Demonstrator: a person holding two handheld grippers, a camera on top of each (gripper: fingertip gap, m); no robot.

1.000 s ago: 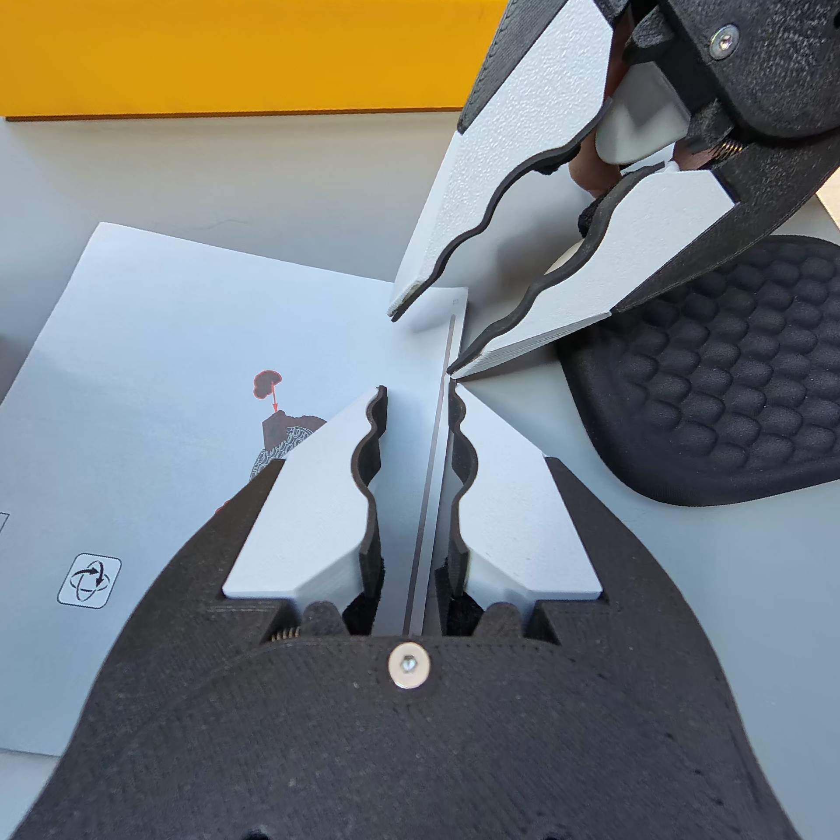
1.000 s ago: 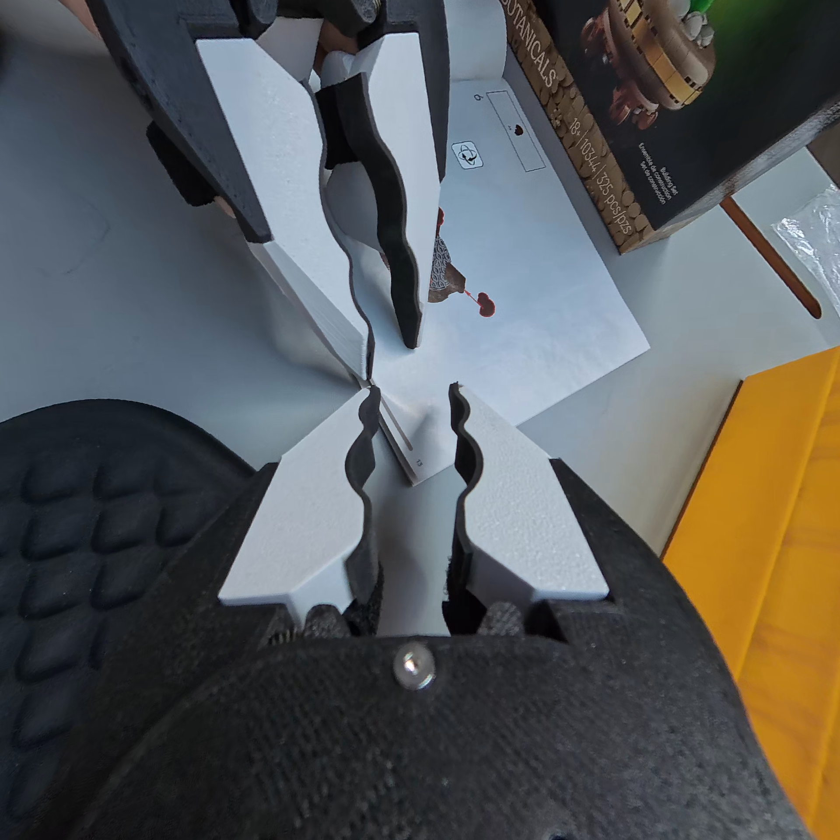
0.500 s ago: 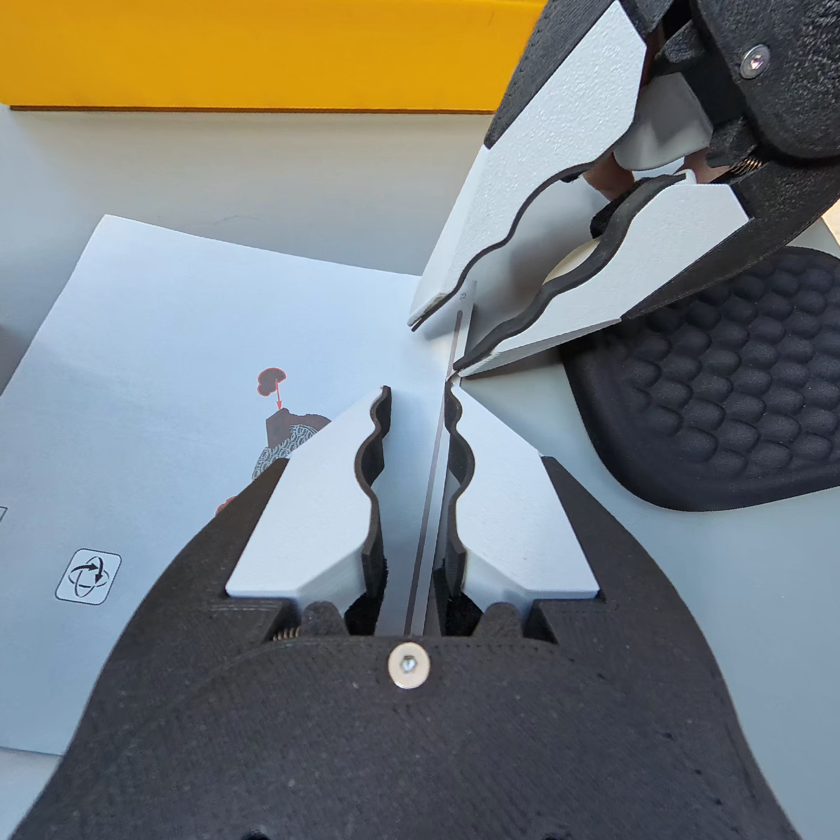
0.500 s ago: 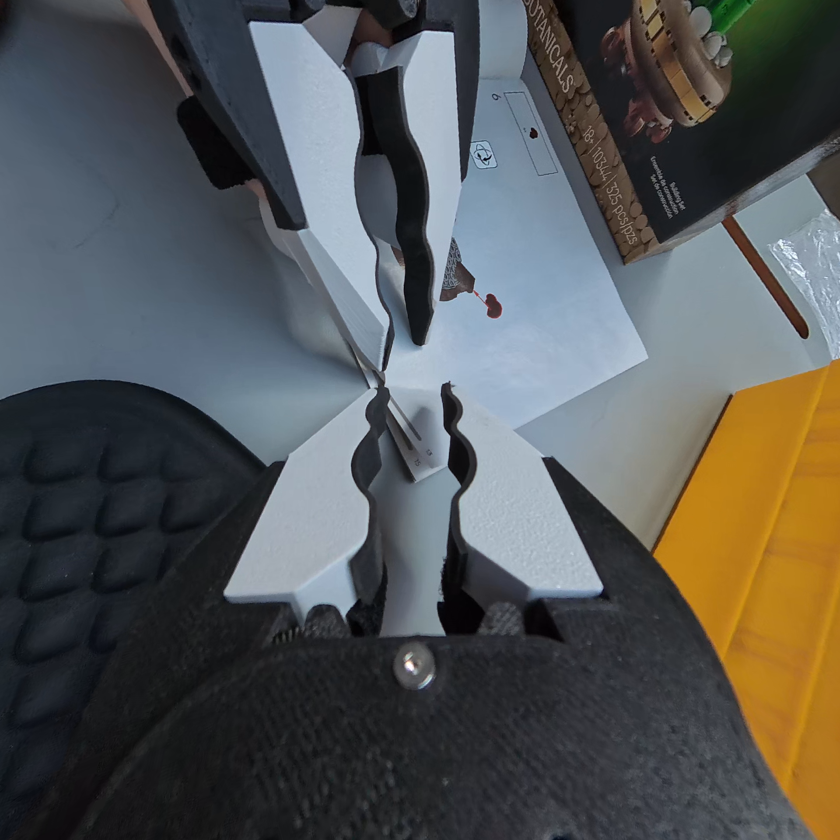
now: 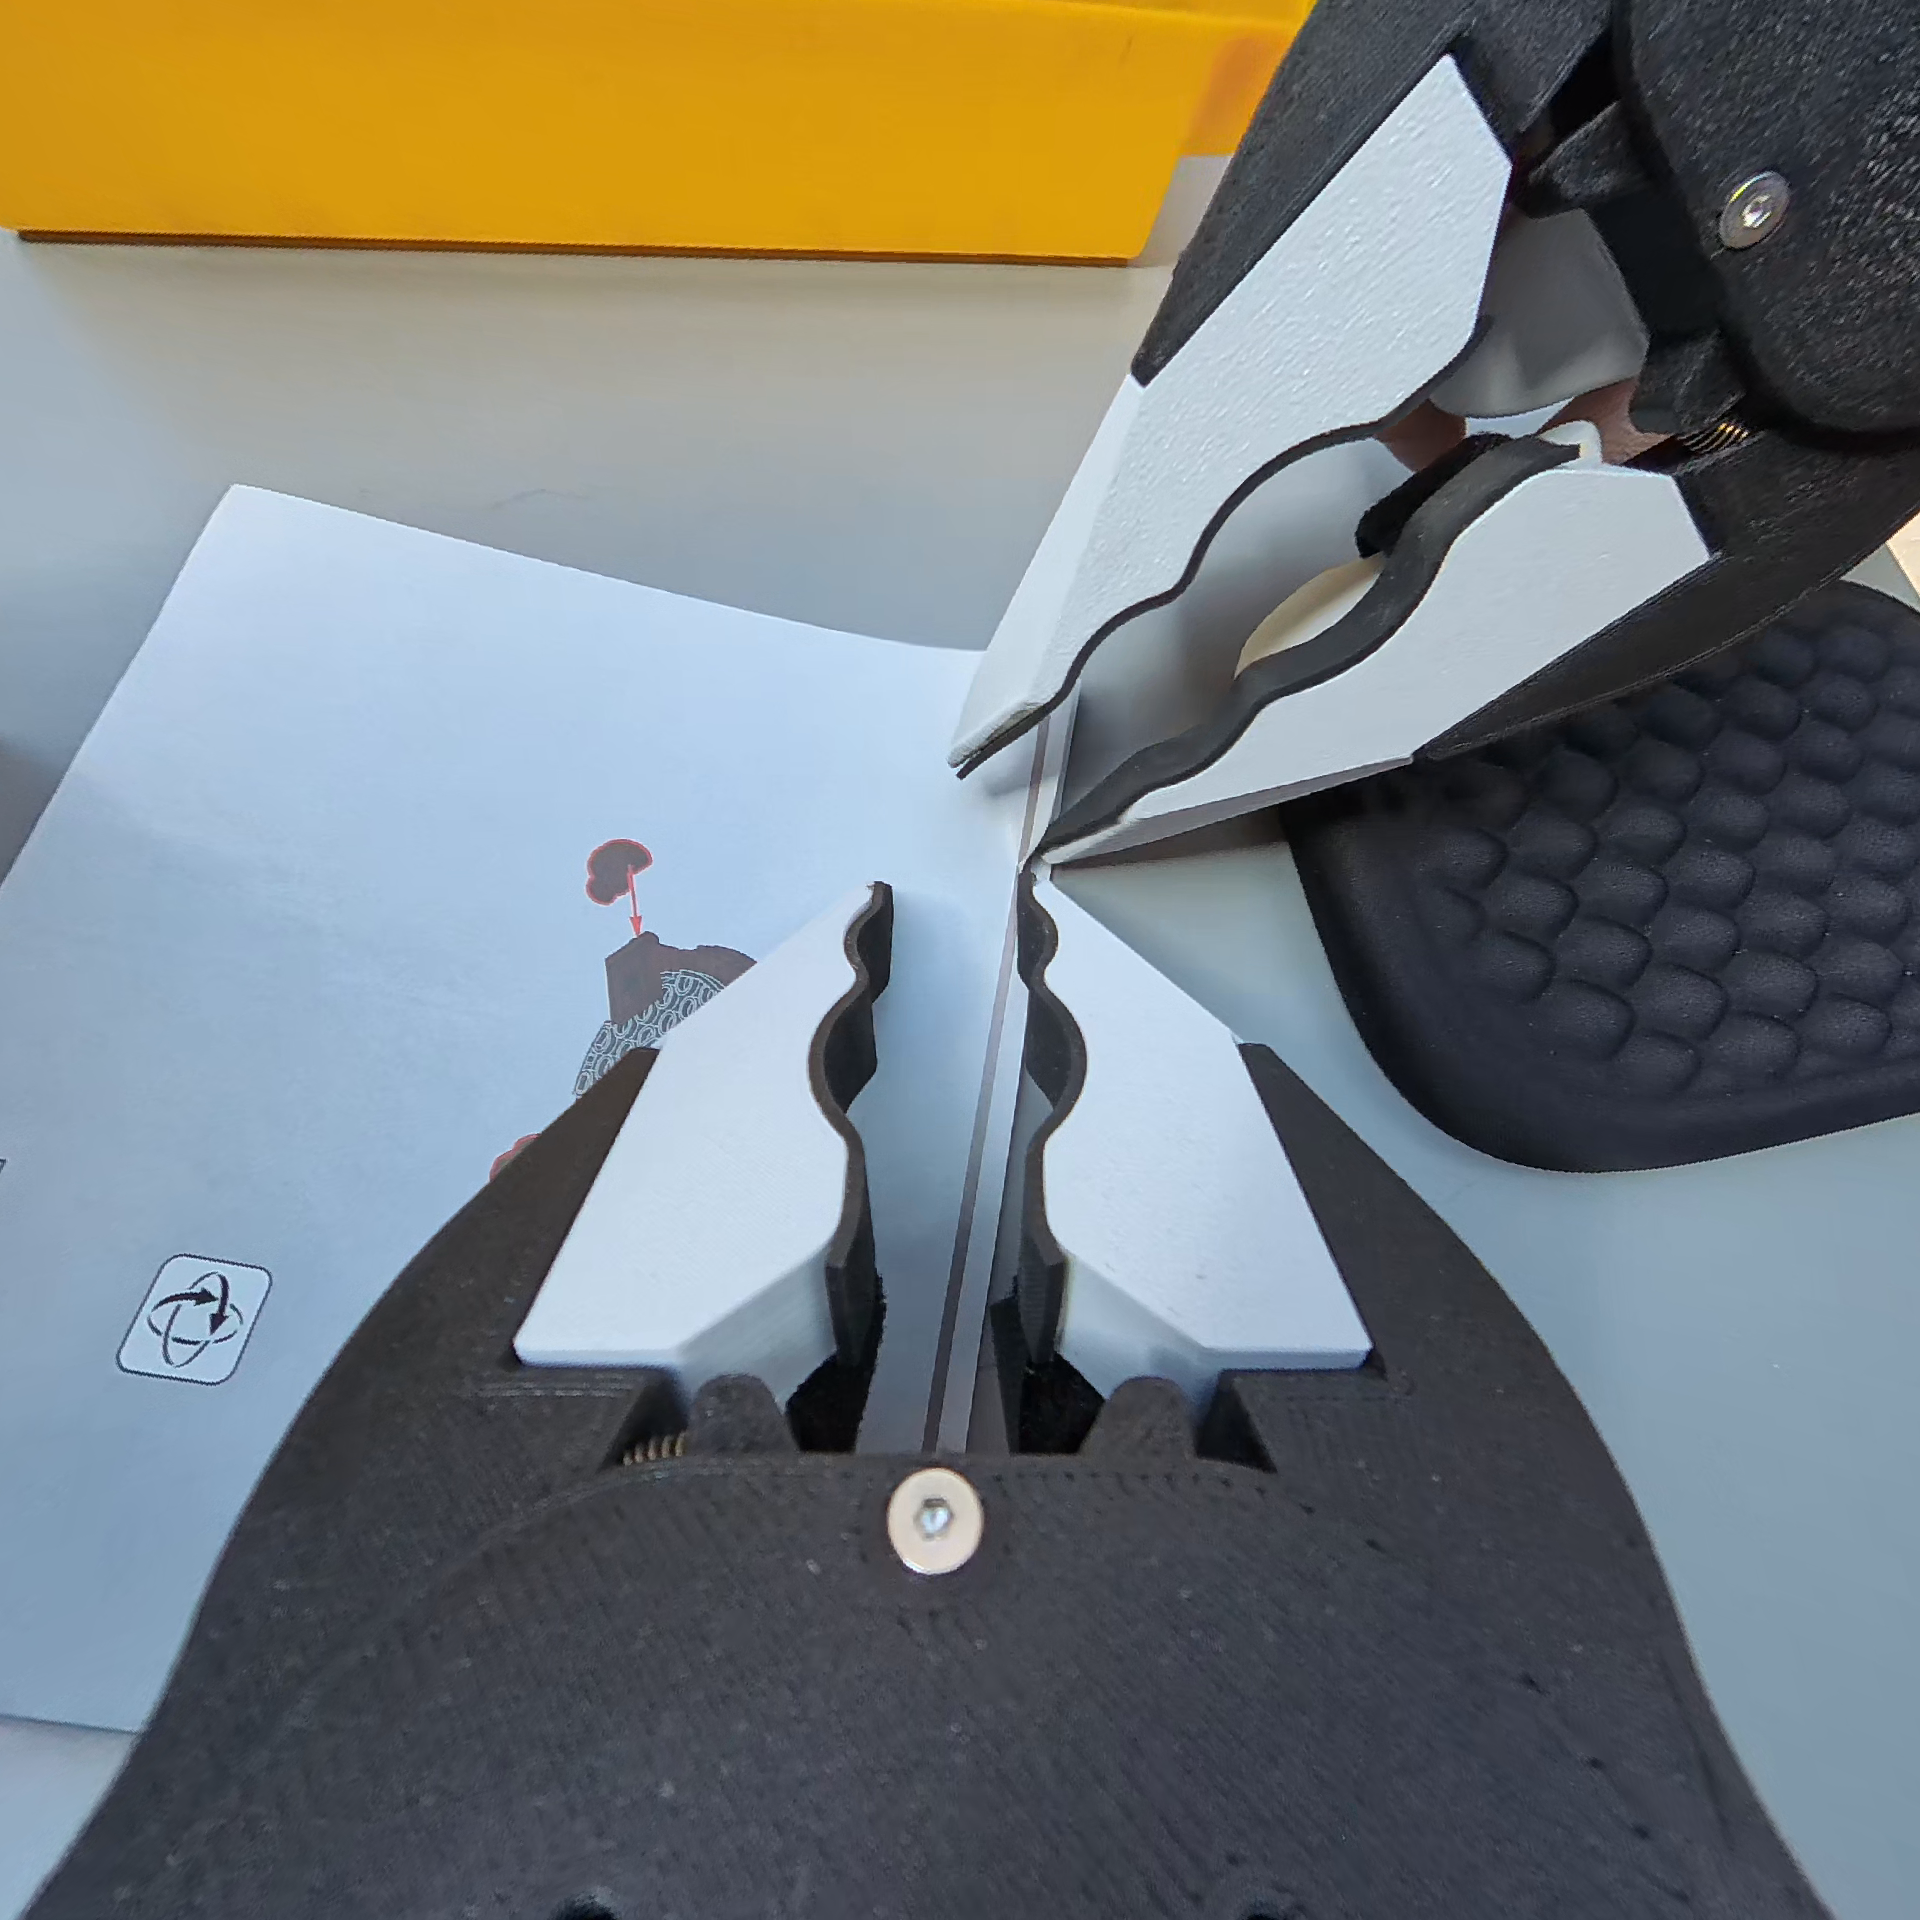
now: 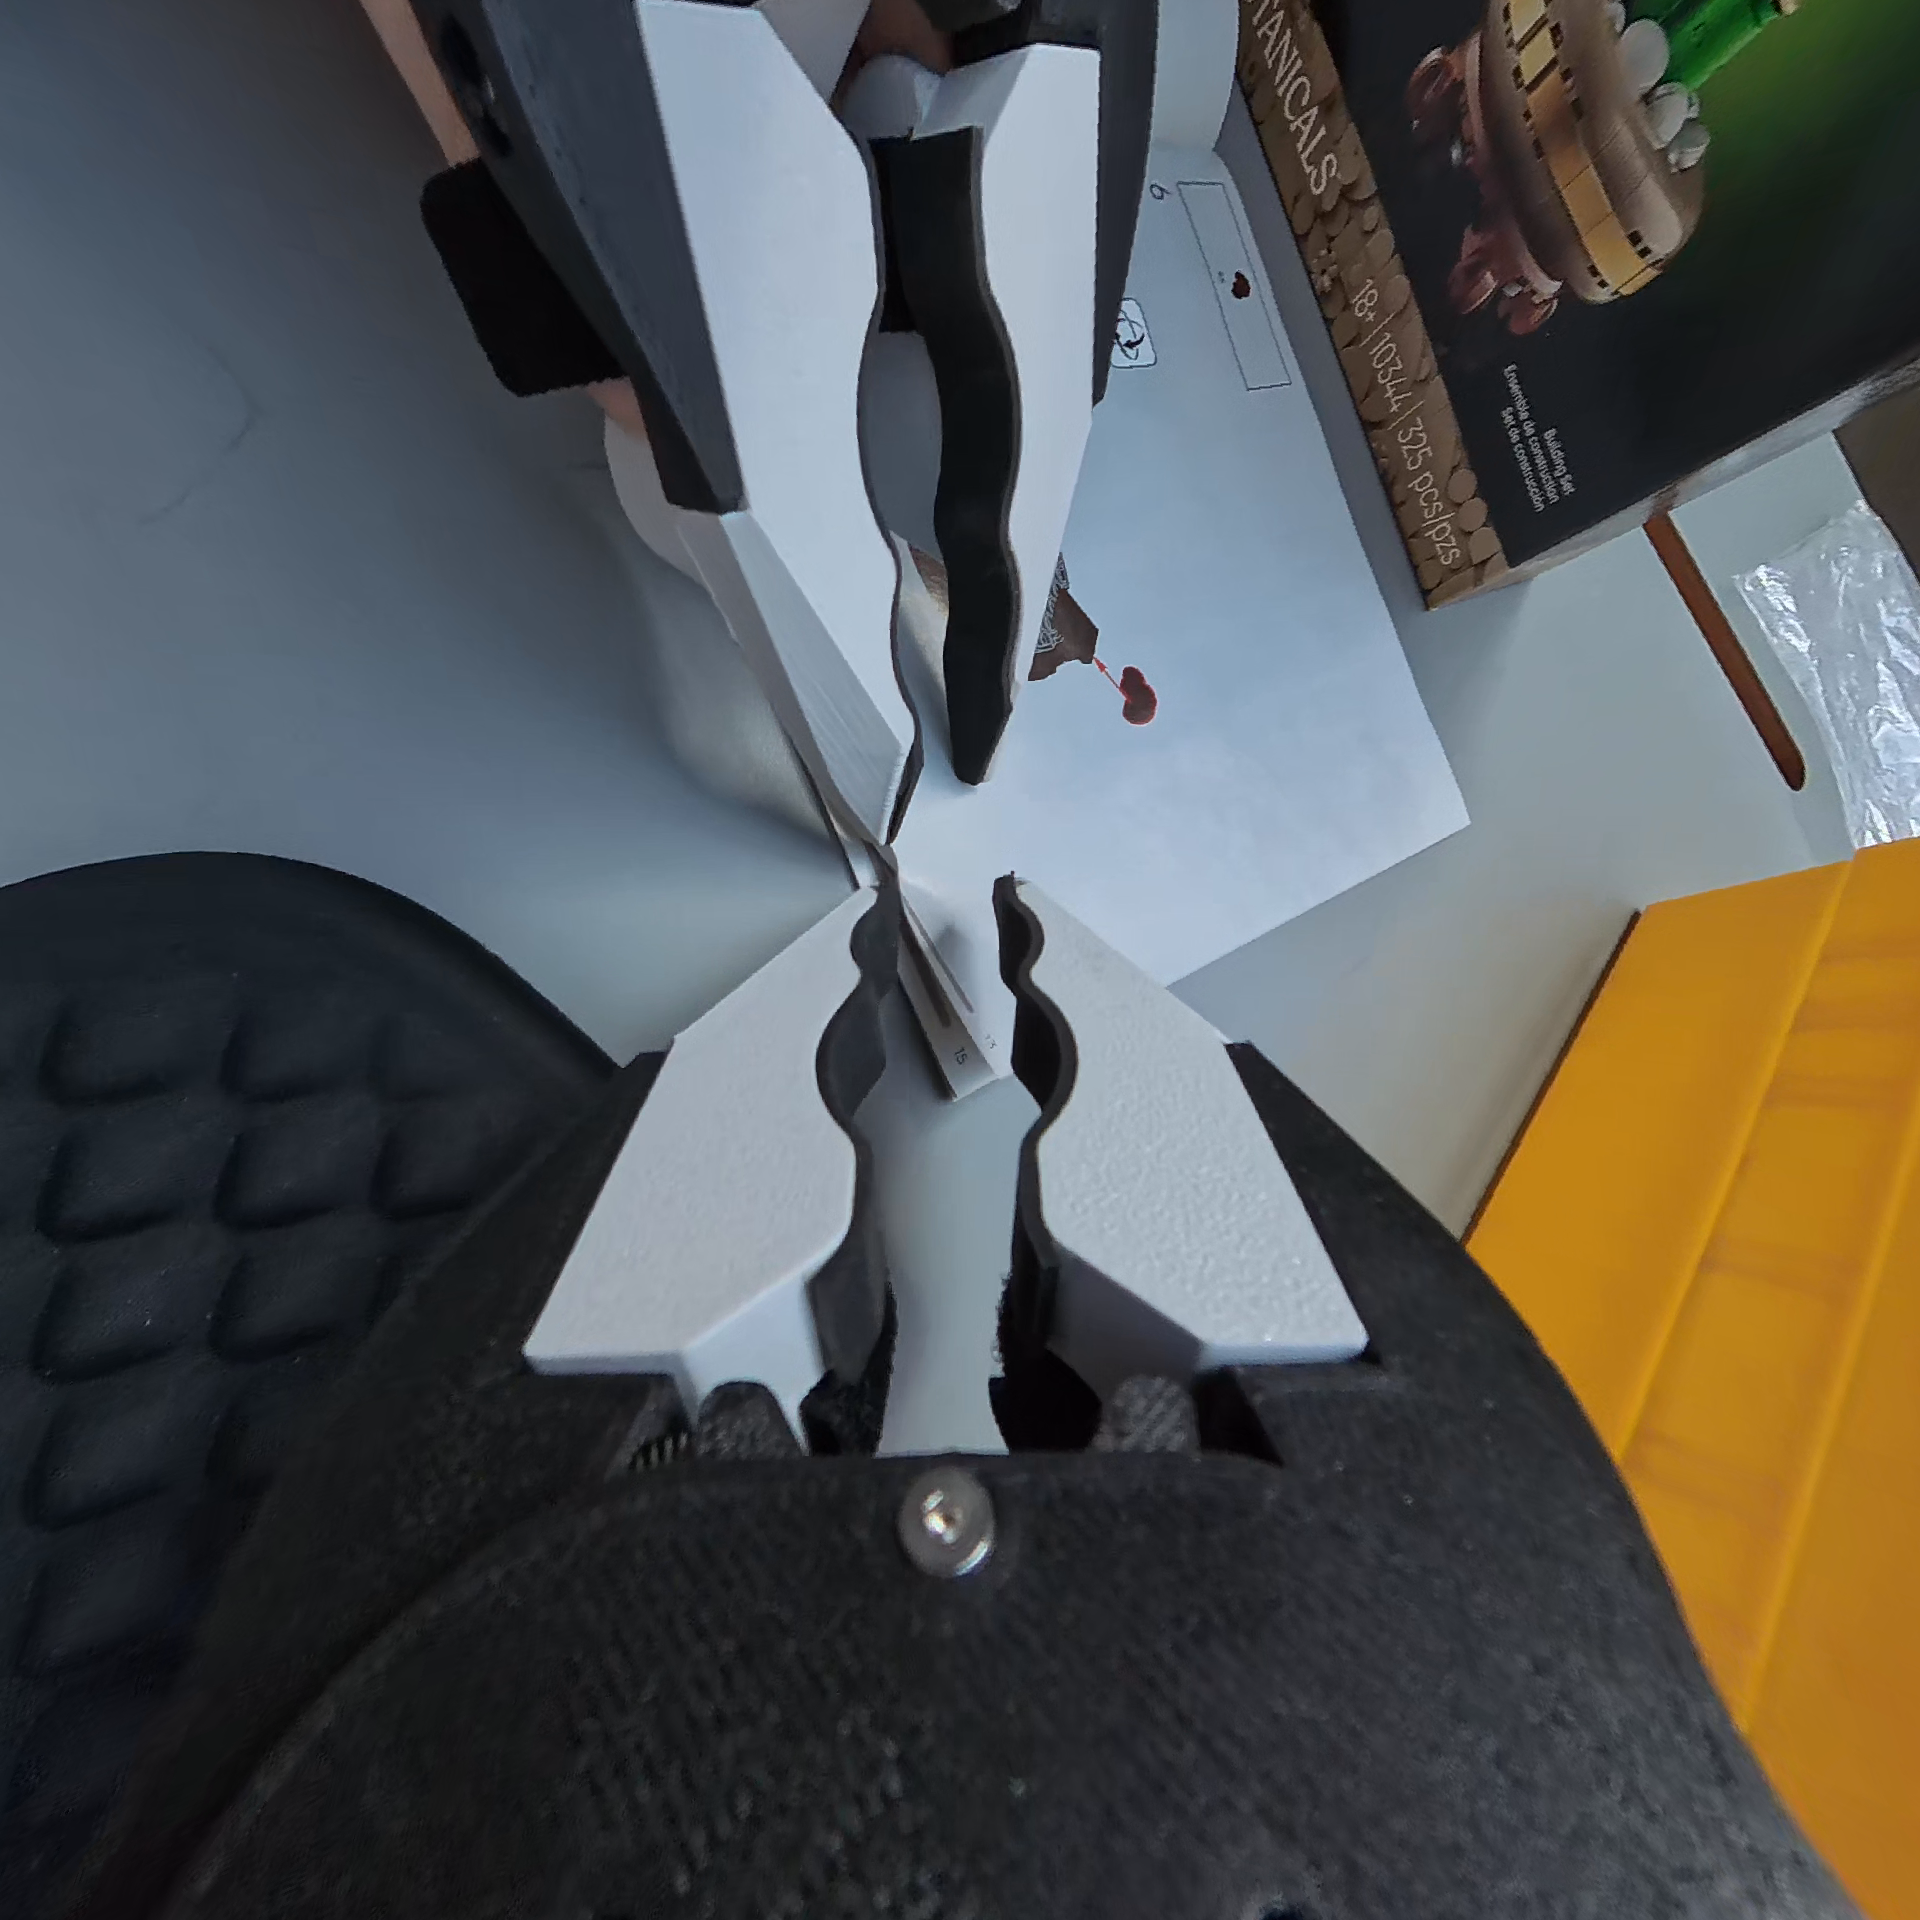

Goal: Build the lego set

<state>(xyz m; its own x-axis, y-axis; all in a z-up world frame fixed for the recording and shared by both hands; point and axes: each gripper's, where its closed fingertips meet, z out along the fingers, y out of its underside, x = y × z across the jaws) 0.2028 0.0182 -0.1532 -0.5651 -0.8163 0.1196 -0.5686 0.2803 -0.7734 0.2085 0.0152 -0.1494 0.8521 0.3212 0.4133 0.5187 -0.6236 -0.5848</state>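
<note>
Both claws meet at the corner of the open instruction booklet [image 5: 416, 831] on the grey counter [image 5: 520, 395].

Left claw [image 5: 956, 894] has its fingers apart, straddling the booklet's edge with one pad against it; right claw [image 6: 940, 883] is likewise parted, the page corner lying between its fingers. Nearby sit the lego box [image 6: 1558, 260], a black textured pad [image 5: 1621, 935], a yellow board [image 5: 623, 114] and a clear plastic bag [image 6: 1849, 665].

Black textured printed left gripper [image 5: 956, 894], pale grey fingers [image 5: 717, 1164], wavy black pads, silver hex screw
</note>
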